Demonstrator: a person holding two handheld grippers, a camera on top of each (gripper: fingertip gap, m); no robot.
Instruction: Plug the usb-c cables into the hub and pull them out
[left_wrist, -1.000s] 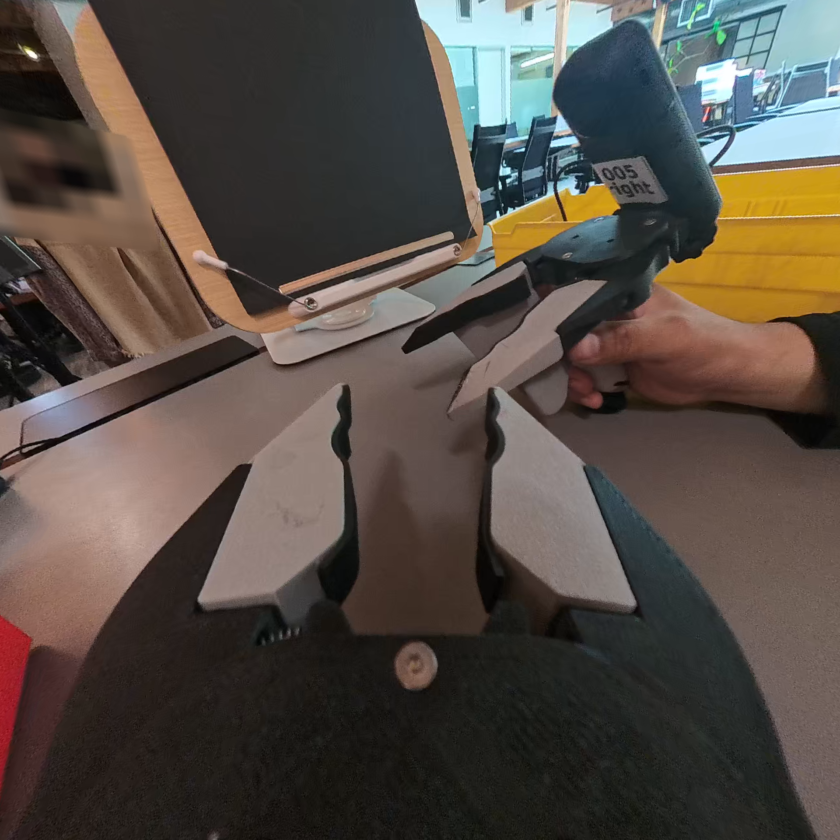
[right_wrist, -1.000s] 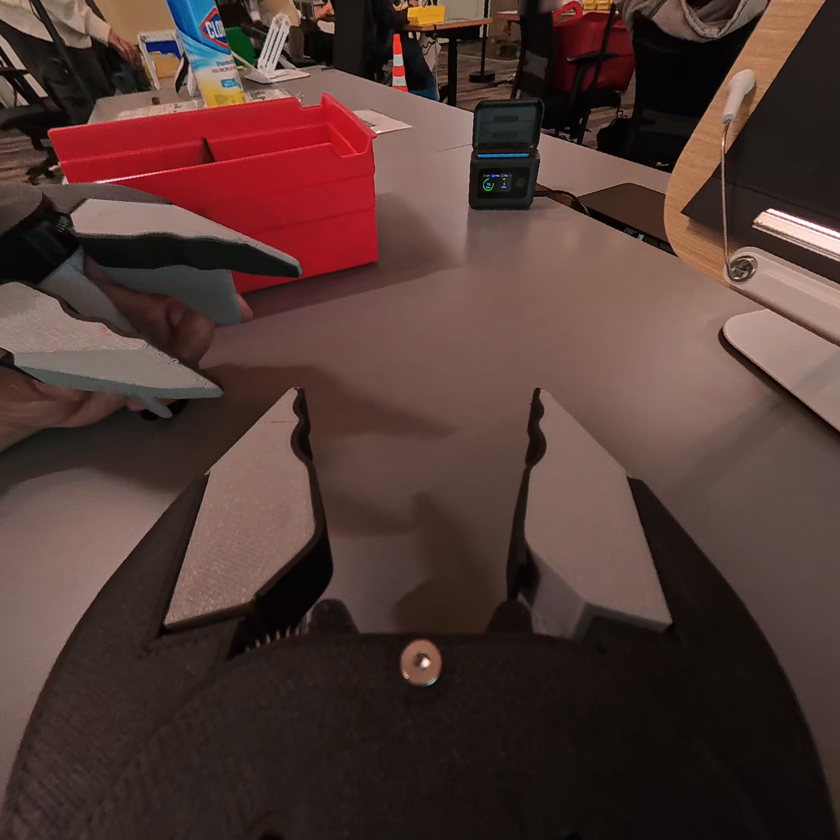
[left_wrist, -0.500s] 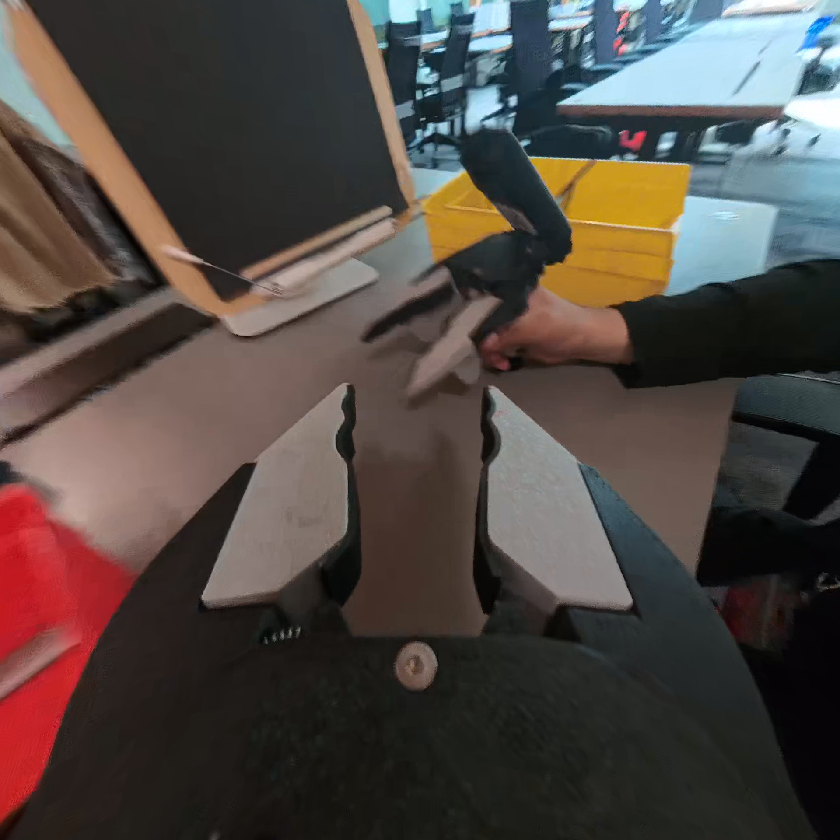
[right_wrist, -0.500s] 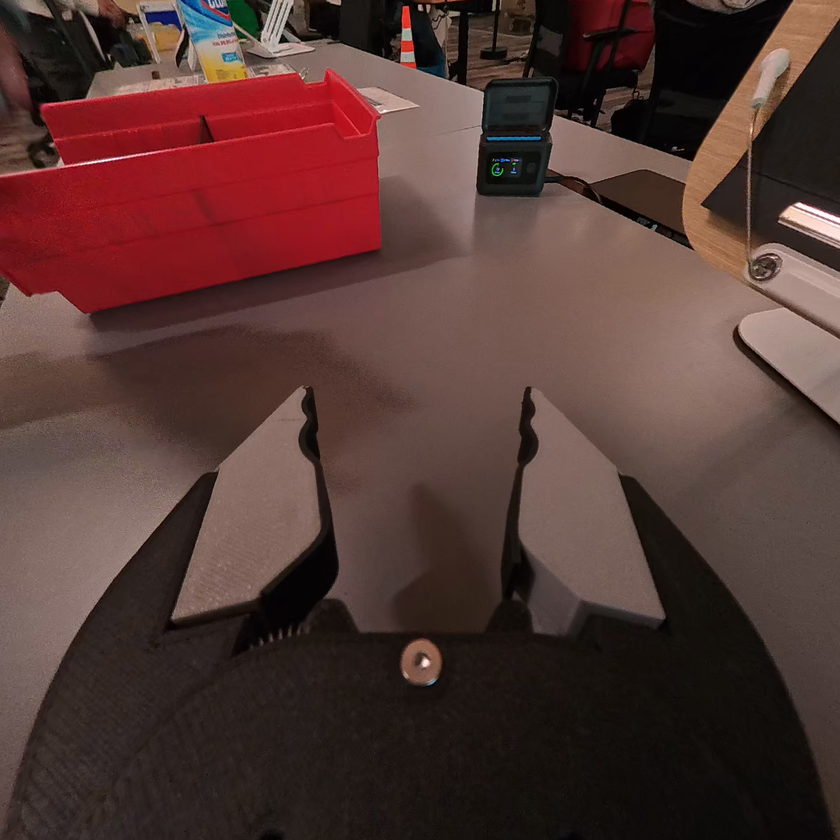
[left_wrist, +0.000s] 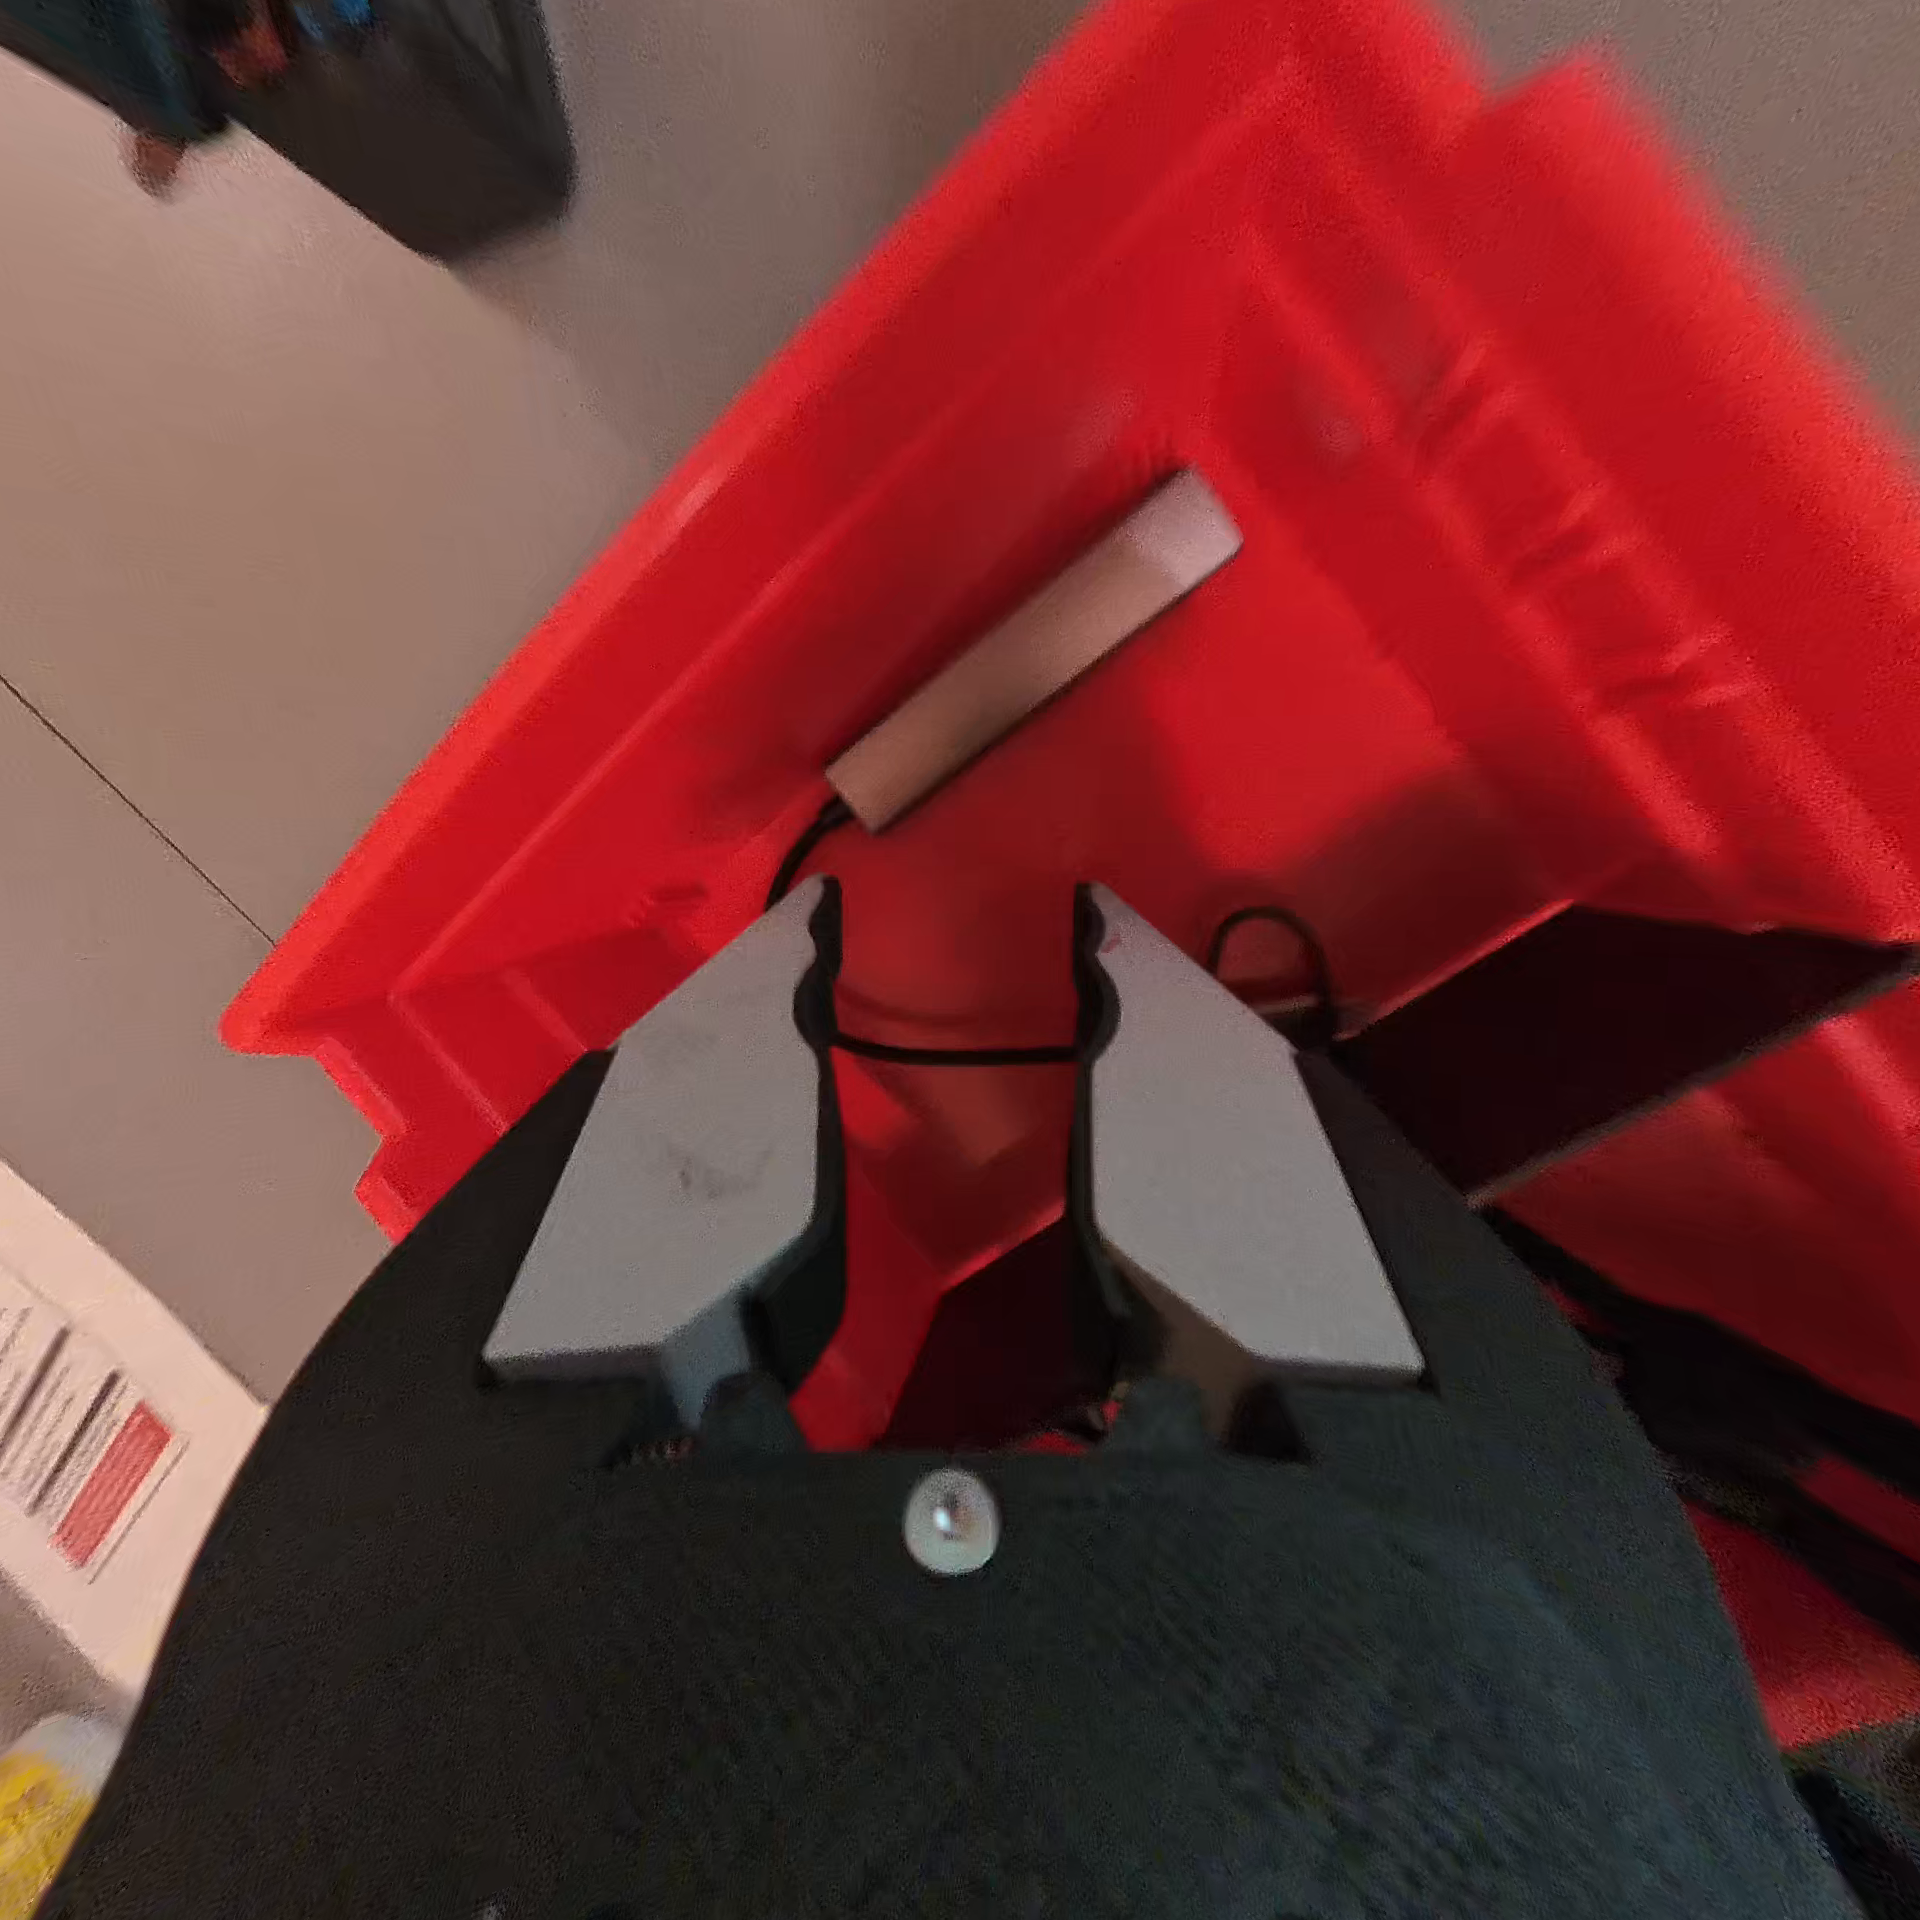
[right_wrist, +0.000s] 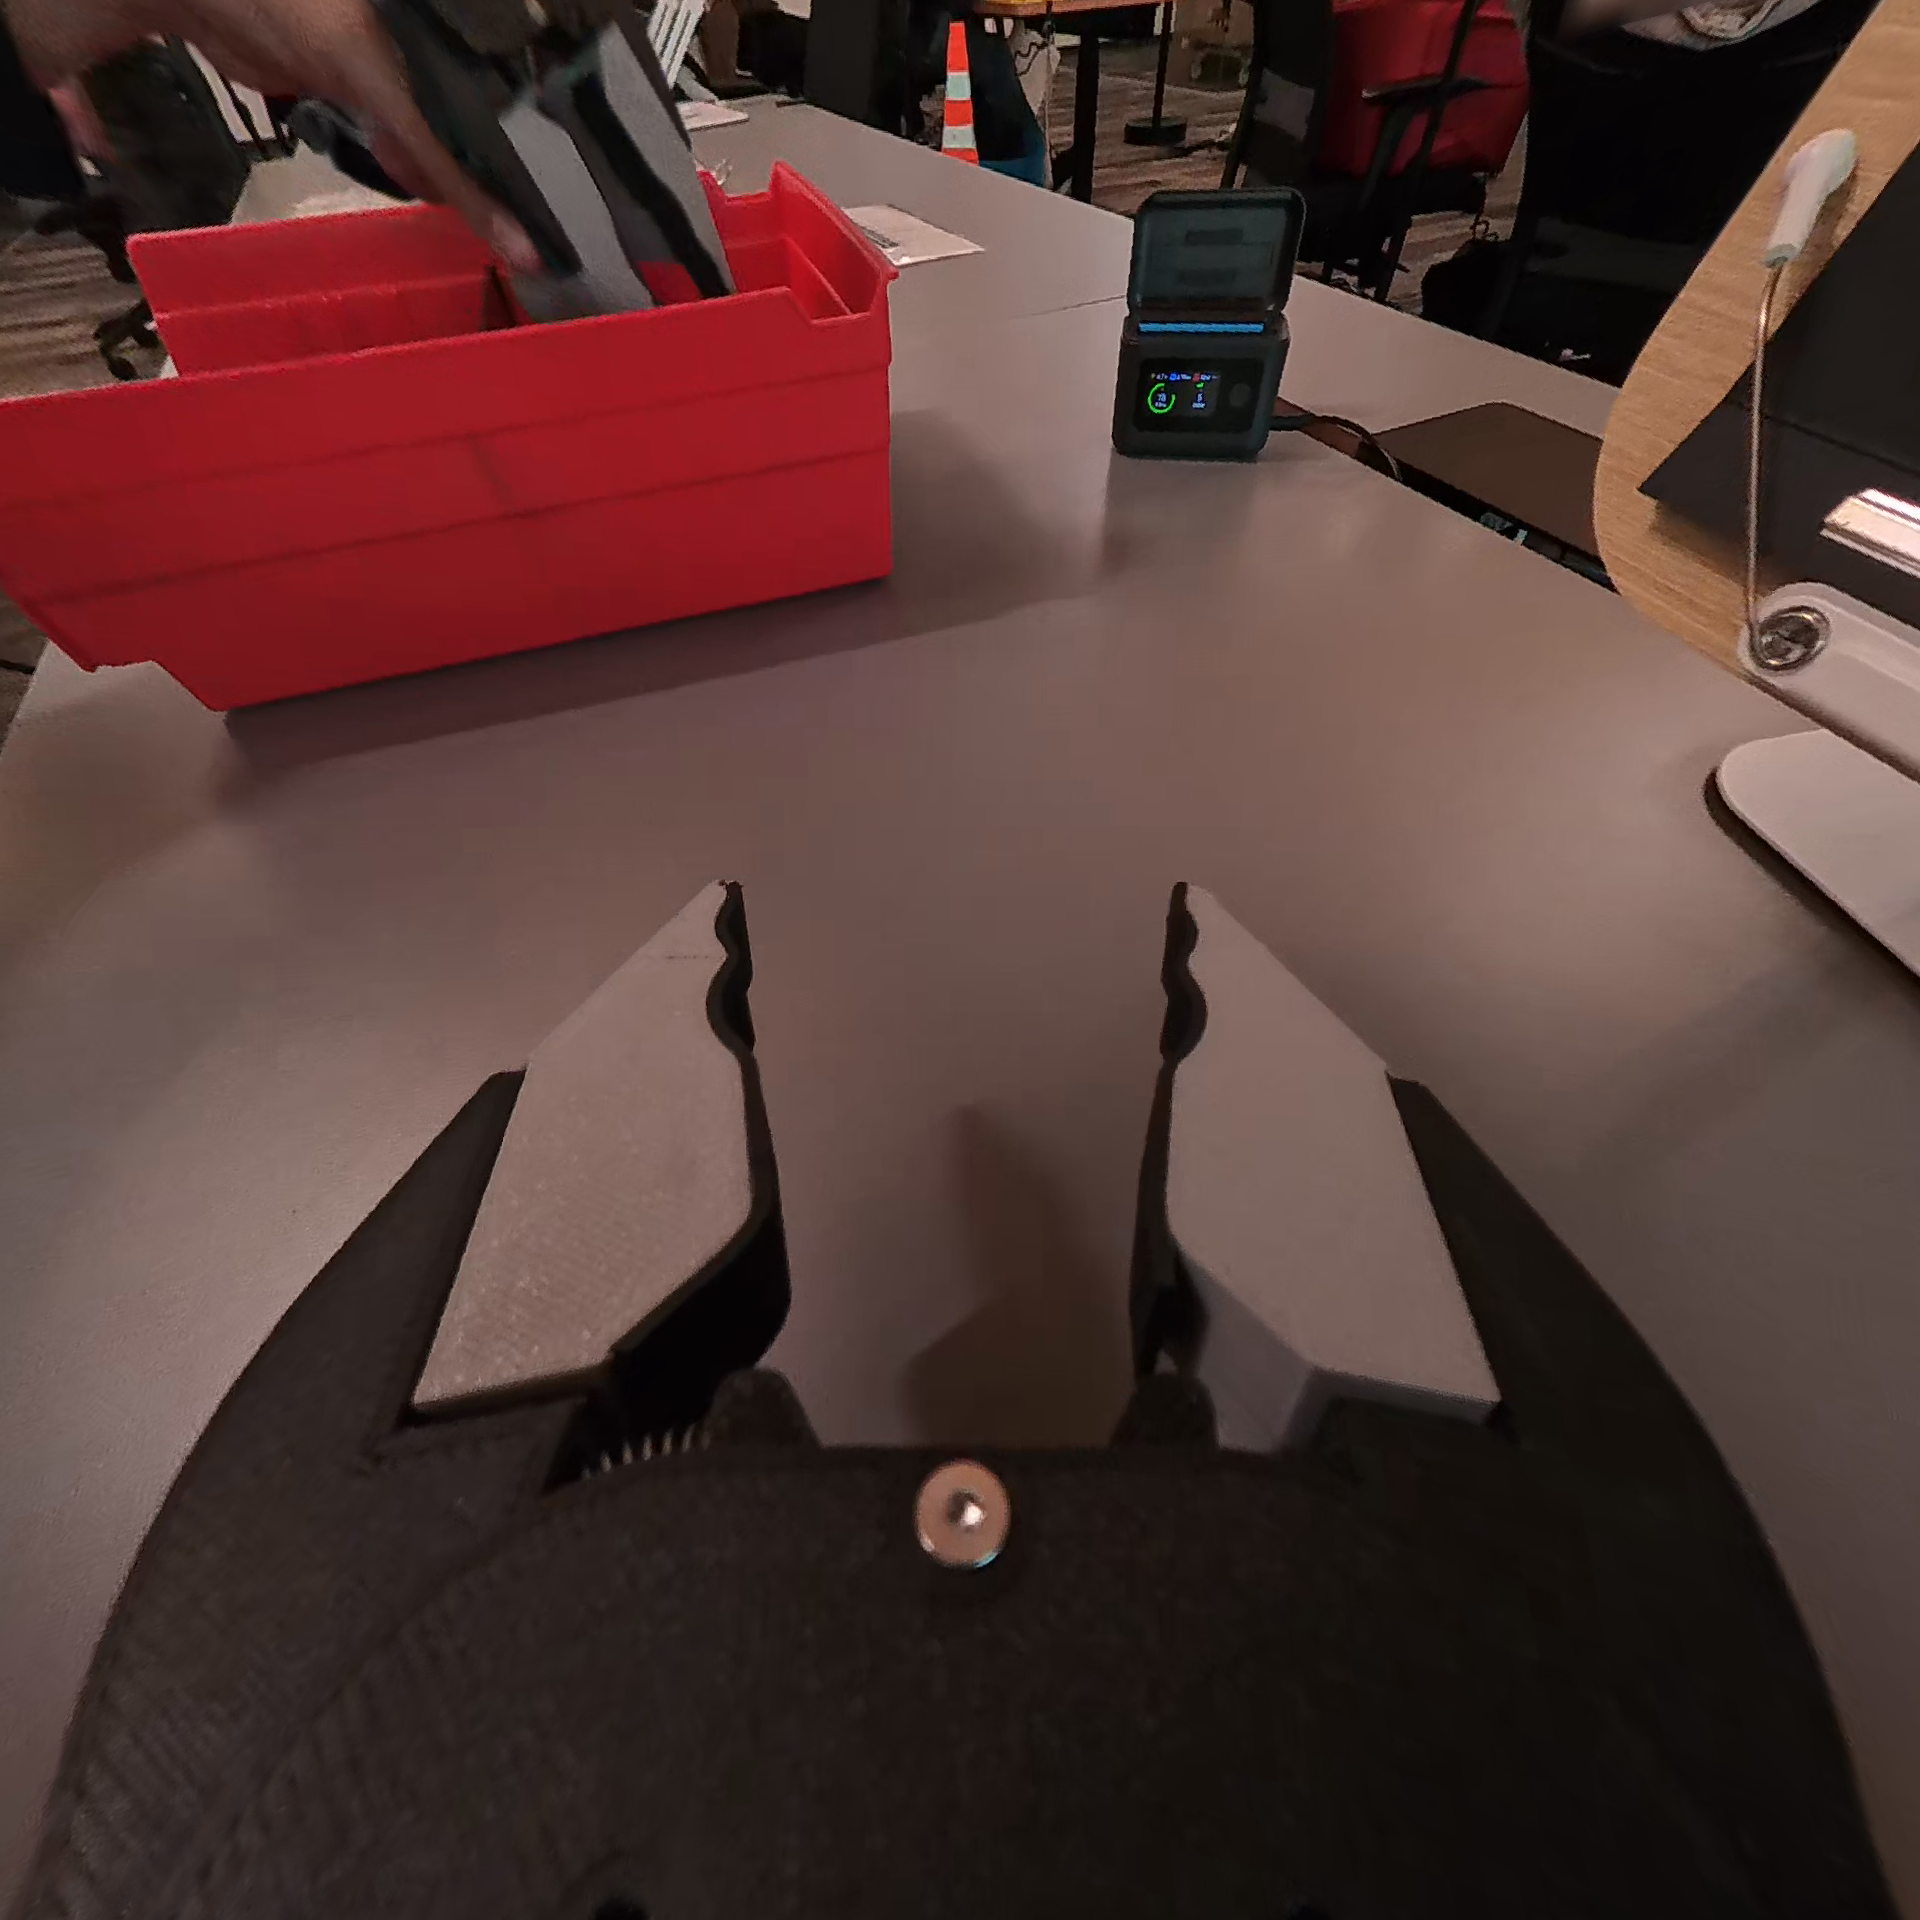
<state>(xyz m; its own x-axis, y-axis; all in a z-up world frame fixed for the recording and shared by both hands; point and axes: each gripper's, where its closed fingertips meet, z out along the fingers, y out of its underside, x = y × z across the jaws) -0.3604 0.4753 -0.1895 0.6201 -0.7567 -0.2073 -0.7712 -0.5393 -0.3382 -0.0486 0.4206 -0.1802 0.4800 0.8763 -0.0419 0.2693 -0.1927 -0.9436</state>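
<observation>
In the left wrist view, a grey flat hub lies inside a red bin, against its long wall. A thin black cable leaves the hub's near end and crosses the gap between my fingers. A second cable loop lies to the right. My left gripper is open and points down into the bin, just short of the hub. In the right wrist view, the left gripper dips into the red bin. My right gripper is open and empty over the grey table.
A black divider stands in the bin to the right of my left fingers. A printed sheet lies beside the bin. A small dark device with a lit screen stands behind the bin. A wood-edged black board on a white base stands at right. There is about 30 centimeters between the tips of the two grippers.
My left gripper has swung from facing the right gripper over the table to pointing down into the red bin. The right gripper has stayed open, nearly still.
</observation>
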